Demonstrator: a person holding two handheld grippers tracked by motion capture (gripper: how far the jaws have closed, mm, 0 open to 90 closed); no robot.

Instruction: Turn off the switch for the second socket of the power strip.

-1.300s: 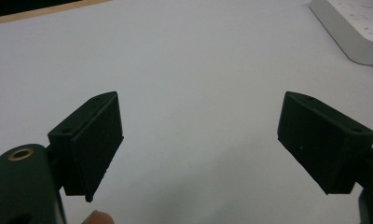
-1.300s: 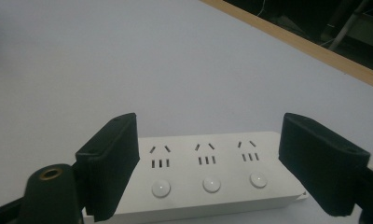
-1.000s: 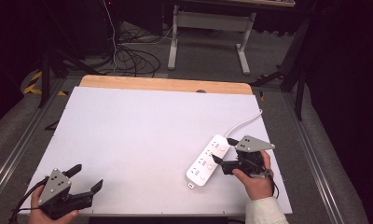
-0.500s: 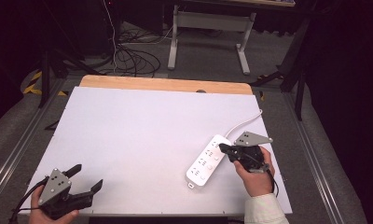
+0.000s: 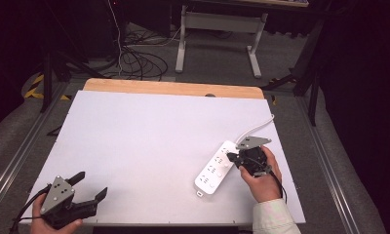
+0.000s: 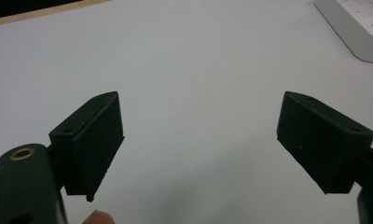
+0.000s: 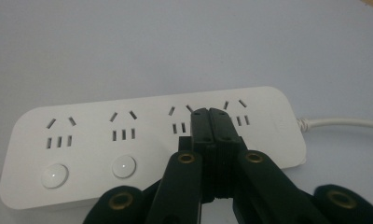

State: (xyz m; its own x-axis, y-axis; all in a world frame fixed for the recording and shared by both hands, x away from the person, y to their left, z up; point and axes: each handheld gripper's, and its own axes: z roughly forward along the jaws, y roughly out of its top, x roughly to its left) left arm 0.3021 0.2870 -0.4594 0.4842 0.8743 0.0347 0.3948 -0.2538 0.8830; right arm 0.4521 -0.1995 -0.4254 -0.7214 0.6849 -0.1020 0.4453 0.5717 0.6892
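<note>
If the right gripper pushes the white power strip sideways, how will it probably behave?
The power strip looks like a rigid plastic bar lying flat, so it should slide, not tip or roll. Its smooth shell on the smooth table may slip easily. The cord at one end could make it pivot.

No readable text

The white power strip (image 7: 147,140) carries only socket slots and round buttons — there is a faint mark near its cable end, too blurred to read. The grey plates on the grippers and the white table (image 5: 149,131) bear no lettering — nothing legible in any of the three views.
</note>
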